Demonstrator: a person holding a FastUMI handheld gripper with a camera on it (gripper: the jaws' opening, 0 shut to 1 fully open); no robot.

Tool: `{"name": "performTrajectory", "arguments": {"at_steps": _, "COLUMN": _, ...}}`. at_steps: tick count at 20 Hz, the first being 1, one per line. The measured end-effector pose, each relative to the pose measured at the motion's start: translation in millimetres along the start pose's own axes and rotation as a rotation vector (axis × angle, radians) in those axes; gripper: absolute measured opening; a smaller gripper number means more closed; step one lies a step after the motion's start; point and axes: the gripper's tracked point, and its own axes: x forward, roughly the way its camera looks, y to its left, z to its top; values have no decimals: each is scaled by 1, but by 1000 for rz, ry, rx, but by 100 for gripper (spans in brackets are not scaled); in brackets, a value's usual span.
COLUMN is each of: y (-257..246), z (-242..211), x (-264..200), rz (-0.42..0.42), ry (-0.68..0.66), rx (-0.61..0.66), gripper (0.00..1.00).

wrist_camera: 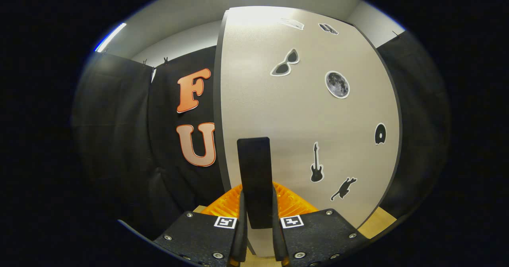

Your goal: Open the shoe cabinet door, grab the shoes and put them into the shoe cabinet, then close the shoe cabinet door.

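so you're at the door step: your gripper [257, 219] has its fingers closed nearly together on the dark handle [254, 179] of the cabinet door [302, 112] just ahead, and next i'd judge a steady swing is needed.

The gripper [256, 215] has its fingers closed on the dark handle [254, 179], whose lower end they hide. The shoe cabinet door [302, 116] hides the cabinet's inside. Two stickers [310, 25] above the handle are too washed-out to identify.
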Motion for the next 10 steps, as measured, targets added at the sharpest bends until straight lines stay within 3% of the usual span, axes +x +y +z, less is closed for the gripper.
{"name": "performTrajectory", "arguments": {"at_steps": 10, "y": -20, "z": 1, "x": -50, "rz": -74, "ry": -13, "rx": 37, "gripper": 24}}
